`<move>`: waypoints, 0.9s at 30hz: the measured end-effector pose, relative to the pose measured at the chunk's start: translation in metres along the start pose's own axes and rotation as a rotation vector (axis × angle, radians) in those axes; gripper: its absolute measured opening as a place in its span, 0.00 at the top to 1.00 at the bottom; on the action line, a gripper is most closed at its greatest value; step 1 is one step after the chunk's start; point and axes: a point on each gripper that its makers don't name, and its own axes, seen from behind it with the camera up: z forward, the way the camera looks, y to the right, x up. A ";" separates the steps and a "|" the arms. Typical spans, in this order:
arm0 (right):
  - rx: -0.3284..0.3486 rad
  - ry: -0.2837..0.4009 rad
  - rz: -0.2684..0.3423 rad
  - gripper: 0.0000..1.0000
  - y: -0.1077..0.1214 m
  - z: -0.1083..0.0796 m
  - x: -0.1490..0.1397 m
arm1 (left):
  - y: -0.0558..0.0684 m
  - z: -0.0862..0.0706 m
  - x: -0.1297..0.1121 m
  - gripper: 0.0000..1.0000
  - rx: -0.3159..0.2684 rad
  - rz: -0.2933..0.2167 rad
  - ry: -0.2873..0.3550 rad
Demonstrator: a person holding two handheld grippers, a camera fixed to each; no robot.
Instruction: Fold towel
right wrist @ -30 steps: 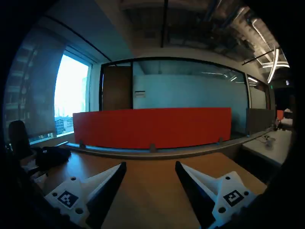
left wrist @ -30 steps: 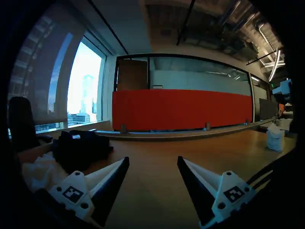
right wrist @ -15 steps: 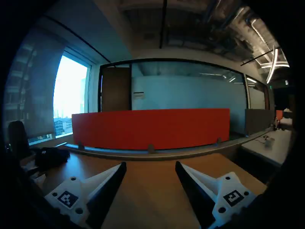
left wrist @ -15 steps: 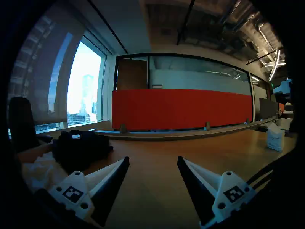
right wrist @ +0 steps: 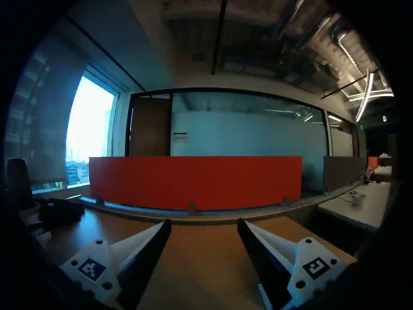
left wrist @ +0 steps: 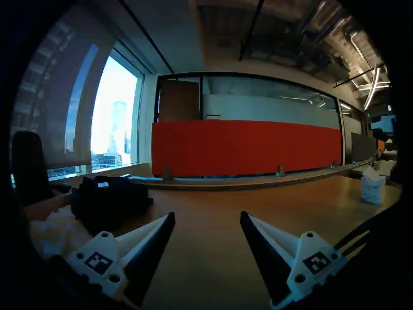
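Observation:
A crumpled white towel [left wrist: 54, 235] lies on the wooden table [left wrist: 217, 206] at the lower left of the left gripper view, partly hidden behind my left finger. My left gripper [left wrist: 206, 217] hovers low over the table, open, with nothing between its fingers. The towel sits to its left, apart from it. In the right gripper view my right gripper [right wrist: 204, 223] is open too and holds nothing, pointing across the table [right wrist: 206, 248] toward the red divider [right wrist: 196, 181]. A bit of white cloth [right wrist: 41, 237] shows far to its left.
A heap of black cloth [left wrist: 108, 199] lies just behind the towel, and shows again [right wrist: 59, 212] at far left. A small white folded stack [left wrist: 372, 187] stands at the table's right end. A dark chair [left wrist: 28, 165] stands by the window. Another desk [right wrist: 356, 206] lies to the right.
The right gripper's view has tipped upward: the red divider sits lower in its frame and more ceiling shows. The left gripper has stayed put. Both stay open.

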 end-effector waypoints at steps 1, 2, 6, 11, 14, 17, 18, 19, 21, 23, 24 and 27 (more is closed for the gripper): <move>-0.001 0.001 0.003 0.01 0.001 0.000 -0.002 | 0.000 0.000 0.000 0.07 0.000 0.000 0.000; -0.001 0.001 0.006 0.01 0.002 0.001 -0.004 | 0.000 0.000 0.000 0.07 0.000 0.000 0.000; -0.004 0.002 0.016 0.01 0.007 0.003 -0.014 | 0.000 0.000 -0.001 0.07 0.000 0.000 0.000; -0.004 0.004 0.016 0.01 0.011 0.003 -0.032 | 0.001 0.000 -0.001 0.07 0.000 0.000 0.000; -0.004 -0.008 0.021 0.01 0.013 0.003 -0.047 | 0.001 0.000 -0.001 0.07 0.000 0.000 0.000; -0.006 -0.020 0.028 0.01 0.015 0.003 -0.064 | 0.001 0.001 -0.001 0.07 0.000 0.000 0.000; -0.006 -0.023 0.029 0.01 0.016 0.003 -0.069 | 0.001 0.001 -0.001 0.07 0.000 0.000 0.000; -0.007 -0.023 0.028 0.01 0.017 0.002 -0.073 | 0.001 0.001 -0.001 0.07 0.000 0.000 0.000; -0.008 -0.025 0.024 0.01 0.019 0.002 -0.083 | 0.001 0.001 -0.001 0.07 0.000 0.000 0.000; -0.007 -0.027 0.017 0.01 0.020 0.002 -0.091 | 0.001 0.001 -0.001 0.07 0.000 0.000 0.000; -0.006 -0.027 0.014 0.01 0.021 0.002 -0.095 | 0.001 0.001 -0.001 0.07 0.000 0.000 0.000; -0.005 -0.032 0.013 0.01 0.024 0.003 -0.106 | 0.001 0.001 -0.001 0.07 0.000 0.000 0.000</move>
